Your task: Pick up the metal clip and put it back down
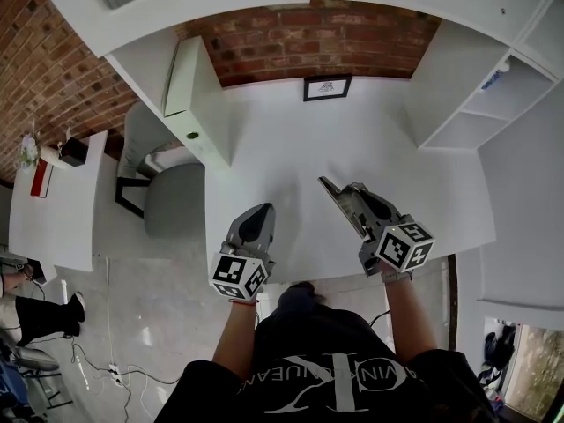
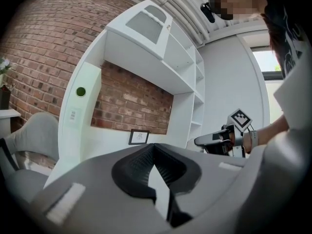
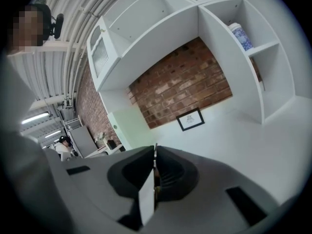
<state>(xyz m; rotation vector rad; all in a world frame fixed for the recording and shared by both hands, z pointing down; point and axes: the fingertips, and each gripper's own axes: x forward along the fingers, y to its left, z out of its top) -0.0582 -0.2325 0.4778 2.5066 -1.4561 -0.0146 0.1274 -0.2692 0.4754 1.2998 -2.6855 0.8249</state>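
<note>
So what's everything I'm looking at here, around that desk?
white desk: one, white, centre, under both grippers
black-framed picture: one, black frame, at the desk's back, by the wall
red brick wall: one, red-brown, behind the desk
white shelf unit: one, white, right of the desk
blue-patterned jar: one, blue and white, on a shelf
grey padded chair: one, grey, left of the desk
white side table: one, white, far left
left hand-held gripper: one, grey, jaws shut
right hand-held gripper: one, grey, jaws shut
</note>
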